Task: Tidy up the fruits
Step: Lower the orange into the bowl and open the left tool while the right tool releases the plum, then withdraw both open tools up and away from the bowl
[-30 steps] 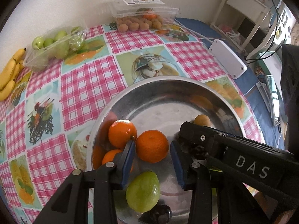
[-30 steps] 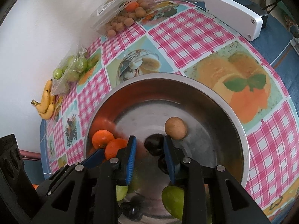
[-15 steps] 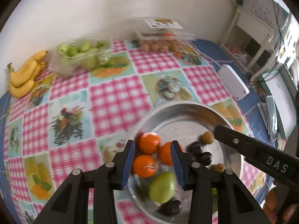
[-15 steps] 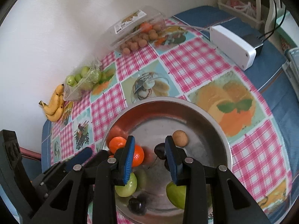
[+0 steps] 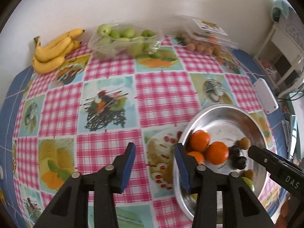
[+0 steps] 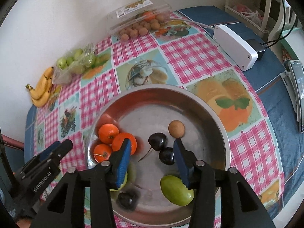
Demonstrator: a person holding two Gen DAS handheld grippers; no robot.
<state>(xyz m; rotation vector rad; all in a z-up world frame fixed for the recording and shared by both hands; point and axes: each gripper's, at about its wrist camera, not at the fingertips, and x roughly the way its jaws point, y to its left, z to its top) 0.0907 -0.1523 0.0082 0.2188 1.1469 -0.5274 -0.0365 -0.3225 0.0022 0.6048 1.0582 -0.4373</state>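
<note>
Now, quick rundown –
Left gripper [image 5: 154, 163]: blue-padded jaws apart, have just been opening, nothing between them; hangs over the pink-checked tablecloth with fruit pictures [image 5: 165, 95], its right-hand pad at the rim of the round shiny steel bowl [image 5: 224, 110]
Right gripper [image 6: 152, 157]: jaws apart, have just been opening, nothing clamped; hangs over the bowl's middle w/ two dark glossy cherries [image 6: 161, 146] seen in the gap btwn the pads, pads not touching them
Bowl contents: three small orange mandarins [image 6: 108, 133] bunched at the bowl's left side, touching each other; one small round tan fruit [image 6: 176, 128] just beyond the cherries; a smooth green oval fruit [image 6: 175, 190] at the near rim; a third dark cherry [image 6: 126, 197] near the front, blurred; a second green fruit [image 6: 131, 172] mostly hidden behind the right gripper's left finger
Fruit not in bowl: bunch of yellow bananas [image 5: 55, 51] at the far left corner by the white wall; clear crinkled plastic pack of small green fruits [image 5: 123, 41] just right of them; clear hinged plastic box of small tan fruits [image 5: 205, 41] further right, lid up, label on top
Other: white oblong plastic box w/ cable [image 6: 235, 47] on the blue cloth at the table's right edge, well apart from the bowl
</note>
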